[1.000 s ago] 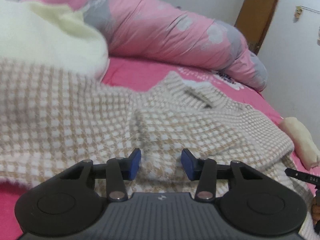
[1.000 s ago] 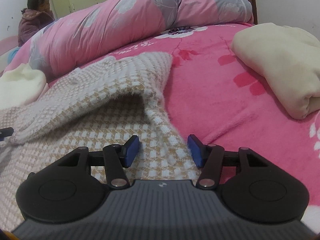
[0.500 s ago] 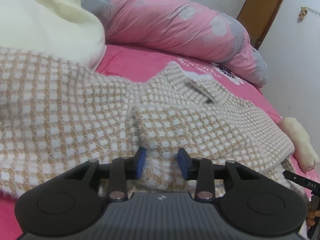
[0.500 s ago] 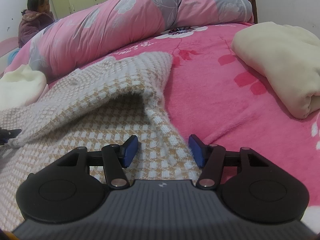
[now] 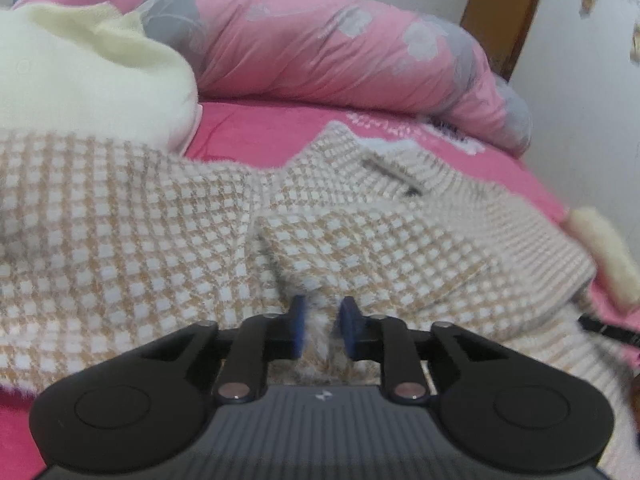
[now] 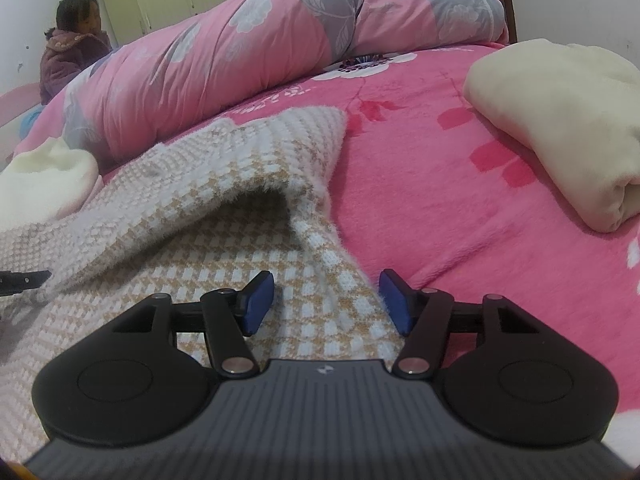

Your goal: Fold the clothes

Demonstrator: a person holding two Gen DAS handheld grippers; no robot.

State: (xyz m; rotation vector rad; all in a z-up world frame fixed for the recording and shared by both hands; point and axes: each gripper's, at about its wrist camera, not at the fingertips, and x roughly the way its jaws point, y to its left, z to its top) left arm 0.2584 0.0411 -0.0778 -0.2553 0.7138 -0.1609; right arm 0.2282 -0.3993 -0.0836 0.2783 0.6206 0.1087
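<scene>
A tan-and-white checked knit sweater (image 5: 360,240) lies spread on the pink bed, also in the right wrist view (image 6: 200,208), where one part is folded over. My left gripper (image 5: 322,330) has its blue pads nearly closed, pinching a fuzzy fold of the sweater's near edge. My right gripper (image 6: 326,300) is open, its pads either side of the sweater's right edge, resting low over it without gripping.
A rolled pink-and-grey floral duvet (image 5: 340,48) lies along the back of the bed (image 6: 460,184). A cream garment (image 5: 80,80) sits at the left, a folded cream garment (image 6: 560,120) at the right. A person (image 6: 72,44) sits far left.
My left gripper's pads have closed in from wide open onto a fold of the sweater. The right gripper has stayed open and nearly still.
</scene>
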